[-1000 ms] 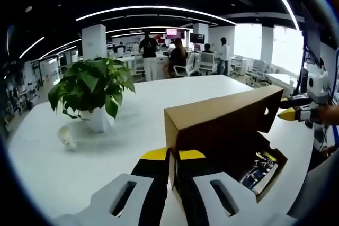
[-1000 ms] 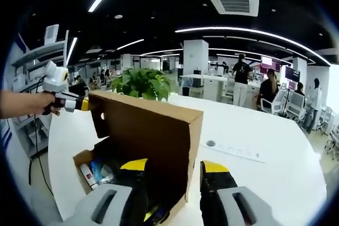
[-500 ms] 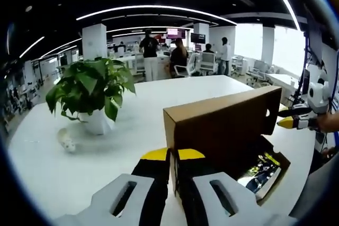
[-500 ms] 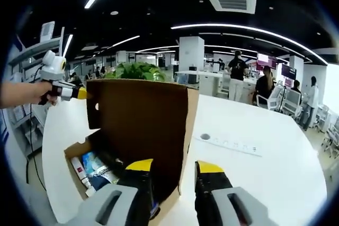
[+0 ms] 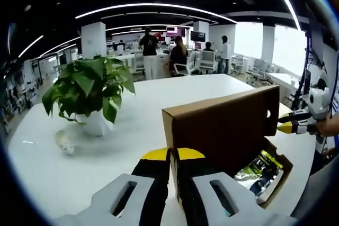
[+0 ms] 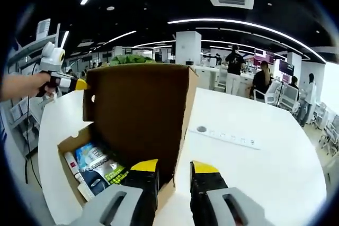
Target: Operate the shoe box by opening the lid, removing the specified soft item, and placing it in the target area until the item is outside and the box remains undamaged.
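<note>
Brown cardboard shoe box (image 6: 139, 115), white table (image 6: 254, 178), green plant (image 5: 87, 86).

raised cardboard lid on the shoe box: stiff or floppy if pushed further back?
The lid is probably fairly stiff: it stands flat, unbowed. It likely swings freely at its crease. The box looks light and could slide on the table.

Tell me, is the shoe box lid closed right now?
No, the lid stands raised above the shoe box, with packaged items showing inside.

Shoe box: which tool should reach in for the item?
Likely right. The right tool sits beside the packets in the open box; the left tool pinches the lid and can hold it.
</note>
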